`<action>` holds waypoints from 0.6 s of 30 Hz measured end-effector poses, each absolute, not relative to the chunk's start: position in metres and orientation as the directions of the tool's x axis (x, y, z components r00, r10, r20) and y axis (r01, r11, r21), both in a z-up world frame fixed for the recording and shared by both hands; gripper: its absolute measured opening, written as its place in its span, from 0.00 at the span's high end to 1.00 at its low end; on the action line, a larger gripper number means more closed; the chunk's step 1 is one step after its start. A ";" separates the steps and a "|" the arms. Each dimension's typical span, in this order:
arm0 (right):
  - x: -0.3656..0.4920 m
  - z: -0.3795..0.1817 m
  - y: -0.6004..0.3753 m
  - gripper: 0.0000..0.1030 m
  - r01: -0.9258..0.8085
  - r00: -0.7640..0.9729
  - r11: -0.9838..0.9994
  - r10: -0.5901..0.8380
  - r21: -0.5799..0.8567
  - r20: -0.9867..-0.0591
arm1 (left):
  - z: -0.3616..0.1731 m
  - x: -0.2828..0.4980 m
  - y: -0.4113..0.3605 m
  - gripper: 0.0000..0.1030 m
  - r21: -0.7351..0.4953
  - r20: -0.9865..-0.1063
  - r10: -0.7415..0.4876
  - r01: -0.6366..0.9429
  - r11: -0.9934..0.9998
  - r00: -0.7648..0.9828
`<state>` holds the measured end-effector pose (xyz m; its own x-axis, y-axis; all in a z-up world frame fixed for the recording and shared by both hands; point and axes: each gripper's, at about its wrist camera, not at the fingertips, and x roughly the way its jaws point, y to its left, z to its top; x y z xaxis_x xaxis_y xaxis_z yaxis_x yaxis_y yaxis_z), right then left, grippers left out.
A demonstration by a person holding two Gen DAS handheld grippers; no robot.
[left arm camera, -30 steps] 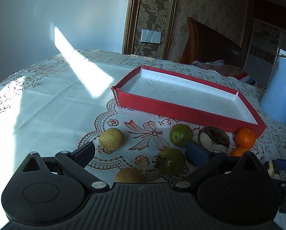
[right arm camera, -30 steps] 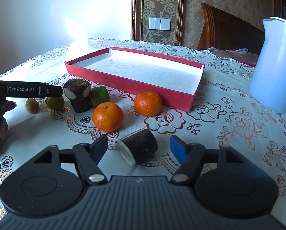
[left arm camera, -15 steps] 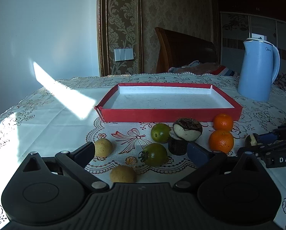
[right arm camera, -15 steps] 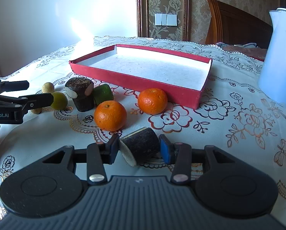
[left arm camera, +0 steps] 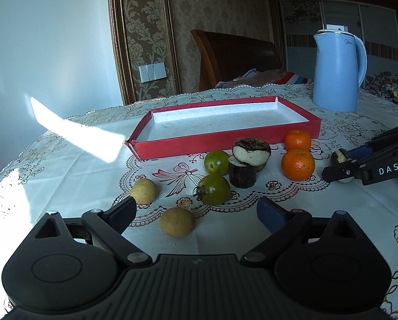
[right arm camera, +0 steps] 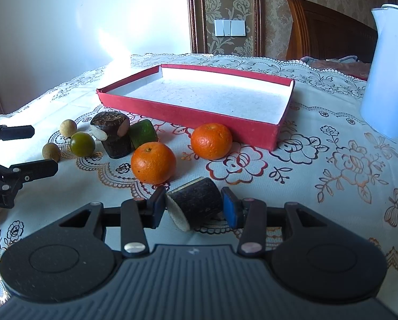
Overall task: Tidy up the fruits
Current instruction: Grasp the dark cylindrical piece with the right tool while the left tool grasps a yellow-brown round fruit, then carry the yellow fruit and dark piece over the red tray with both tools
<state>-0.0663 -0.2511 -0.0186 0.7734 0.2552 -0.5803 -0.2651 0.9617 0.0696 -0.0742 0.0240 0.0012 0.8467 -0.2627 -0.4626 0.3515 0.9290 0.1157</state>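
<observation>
- Right gripper (right arm camera: 194,208) grips a dark cane segment (right arm camera: 196,202) between its two pads; the piece lies on its side, bark nearly black, its pale cut face turned toward 7 o'clock. Whether it is lifted off the cloth I cannot tell.
- Left gripper (left arm camera: 196,213) stands wide apart with nothing between the fingers, low over the tablecloth (left arm camera: 65,160).
- Just beyond the left gripper's gap, a tan round fruit (left arm camera: 177,222) sits on the cloth; a second tan fruit (left arm camera: 143,191) lies at 11 o'clock from it, near the left fingertip.
- At 1 o'clock from the near tan fruit rests a dark green tomato (left arm camera: 214,189) with its dried stalk pointing left; a lighter green tomato (left arm camera: 216,162) sits behind it.
- Beside the tomatoes stands an upright cane stump (left arm camera: 242,174), and a second stump piece (left arm camera: 251,151) leans on top of it, showing a cream cut face ringed by dark, hairy bark.
- From the right wrist view, a green cylinder-shaped piece (right arm camera: 143,133) lies touching those stumps at their 3 o'clock.
- Two oranges sit to the right of the stumps: the near orange (left arm camera: 297,164) is bright and dimpled, and the far orange (left arm camera: 297,140) is just behind it, close to the tray's front wall.
- A red tray (left arm camera: 225,141) with a white floor lies at 12 o'clock from the fruit; none of the fruit is in it.
- A pale blue kettle (left arm camera: 337,69) stands at 1 o'clock beyond the tray.
</observation>
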 end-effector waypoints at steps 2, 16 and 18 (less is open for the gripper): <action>-0.067 -0.019 -0.251 0.59 -0.261 0.775 0.963 0.250 0.067 -0.580 | -0.001 -0.067 0.024 0.22 0.106 -0.498 -0.252 0.347 0.932 0.830; -0.067 -0.018 -0.251 0.59 -0.254 0.776 0.965 0.243 0.064 -0.582 | -0.006 -0.047 0.036 0.69 0.001 -0.570 -0.238 0.290 0.957 0.786; -0.066 -0.018 -0.250 0.59 -0.249 0.777 0.967 0.237 0.061 -0.583 | -0.006 -0.047 0.038 0.71 -0.003 -0.570 -0.235 0.284 0.959 0.787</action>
